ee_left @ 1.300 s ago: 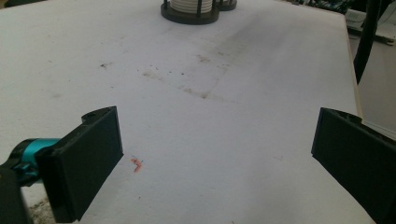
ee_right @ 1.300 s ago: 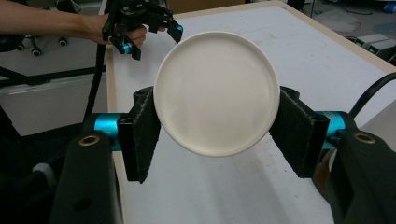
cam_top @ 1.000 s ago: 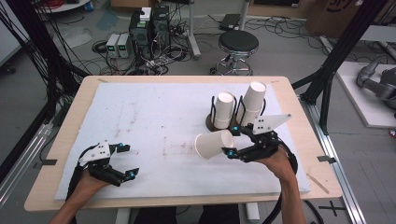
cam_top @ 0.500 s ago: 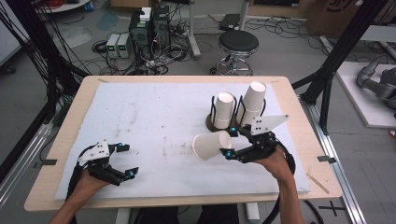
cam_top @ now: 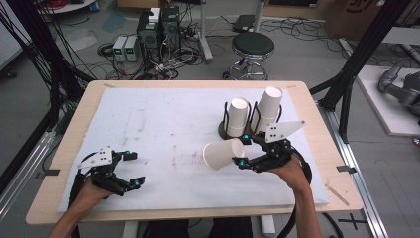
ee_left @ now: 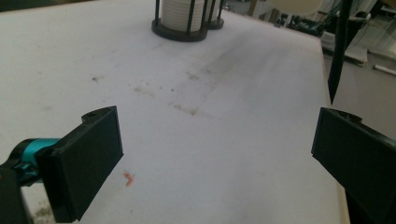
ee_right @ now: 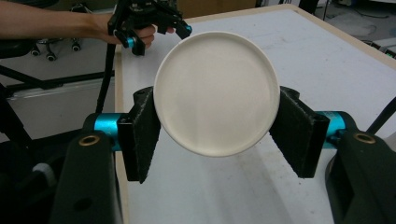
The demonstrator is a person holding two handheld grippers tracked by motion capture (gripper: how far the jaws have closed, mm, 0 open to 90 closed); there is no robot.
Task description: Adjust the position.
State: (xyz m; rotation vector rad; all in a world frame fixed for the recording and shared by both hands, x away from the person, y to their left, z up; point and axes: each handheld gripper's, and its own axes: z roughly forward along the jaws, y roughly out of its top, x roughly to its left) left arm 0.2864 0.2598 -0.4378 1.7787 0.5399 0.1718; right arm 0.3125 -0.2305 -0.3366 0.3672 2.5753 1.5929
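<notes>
A white paper cup (cam_top: 223, 154) lies on its side above the mat, its mouth pointing left. My right gripper (cam_top: 242, 150) is shut on its narrow end. In the right gripper view the cup's round base (ee_right: 215, 93) faces the camera, with the black pads (ee_right: 140, 135) pressed against both sides. Just behind stand two black wire holders (cam_top: 229, 130), each with white cups (cam_top: 237, 115) upside down in it; the right stack (cam_top: 269, 106) leans. My left gripper (cam_top: 132, 169) hovers low at the near left, open and holding nothing (ee_left: 215, 154).
A white mat (cam_top: 163, 124) covers the wooden table (cam_top: 317, 144). The holders' bases (ee_left: 180, 30) sit far across the mat from the left gripper. A stool (cam_top: 252, 47), computer boxes (cam_top: 158, 25) and black frame posts (cam_top: 356, 64) stand beyond the table.
</notes>
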